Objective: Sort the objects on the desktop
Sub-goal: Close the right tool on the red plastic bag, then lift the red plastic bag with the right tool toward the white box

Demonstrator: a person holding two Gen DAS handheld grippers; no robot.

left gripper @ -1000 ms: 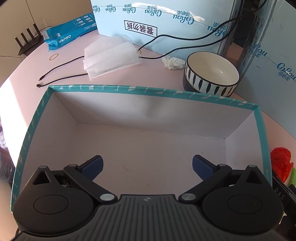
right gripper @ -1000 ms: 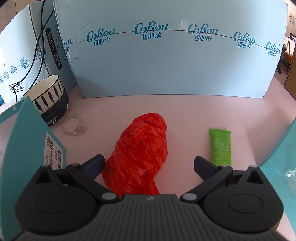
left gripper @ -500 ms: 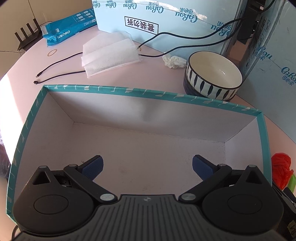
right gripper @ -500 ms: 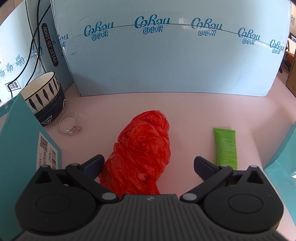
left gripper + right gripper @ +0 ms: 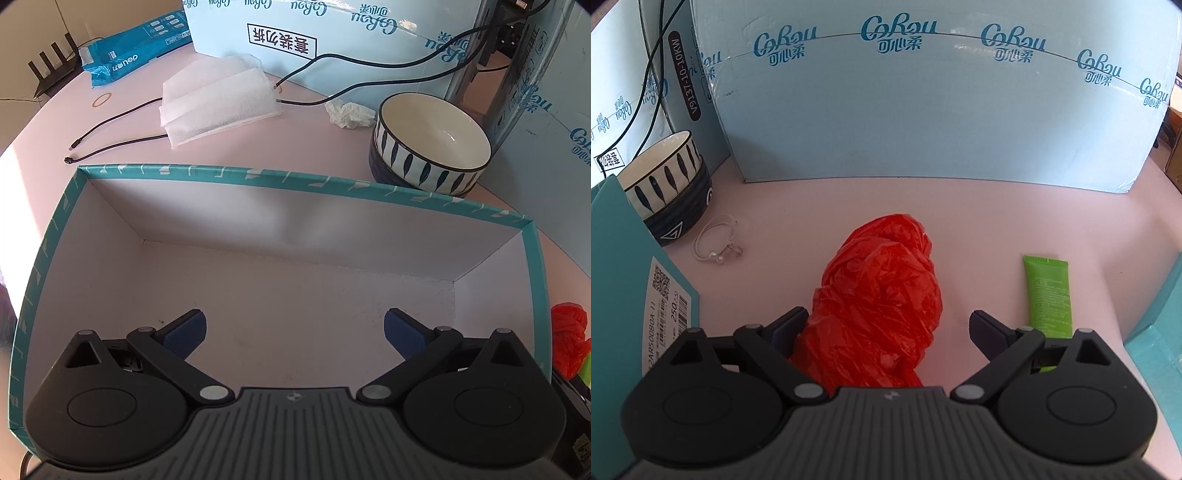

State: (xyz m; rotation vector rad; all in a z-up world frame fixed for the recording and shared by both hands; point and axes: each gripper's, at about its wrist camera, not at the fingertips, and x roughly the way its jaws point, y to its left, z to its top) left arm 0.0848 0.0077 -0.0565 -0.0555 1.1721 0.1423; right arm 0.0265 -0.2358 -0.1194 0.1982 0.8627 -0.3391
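A crumpled red plastic bag (image 5: pixel 882 288) lies on the pink table, and my right gripper (image 5: pixel 888 319) straddles its near end. The jaws are closing. The left pad is at the bag's edge, while the right pad stands clear of it. A green tube (image 5: pixel 1049 295) lies just right of that gripper. My left gripper (image 5: pixel 293 325) hangs open over the teal-rimmed box (image 5: pixel 295 181), whose white inside holds nothing. The red bag (image 5: pixel 569 332) shows past the box's right wall.
A striped bowl (image 5: pixel 432 140) stands behind the box, with a crumpled tissue (image 5: pixel 347 112), a white foam pouch (image 5: pixel 218 99) and thin black cables (image 5: pixel 118 129) nearby. A white beaded hair tie (image 5: pixel 718 240) lies by the bowl (image 5: pixel 665 184). Light blue cartons (image 5: pixel 923 103) wall off the back.
The right gripper's jaws have drawn slightly inward around the red bag. The left gripper stays open over the box, with hardly any shift.
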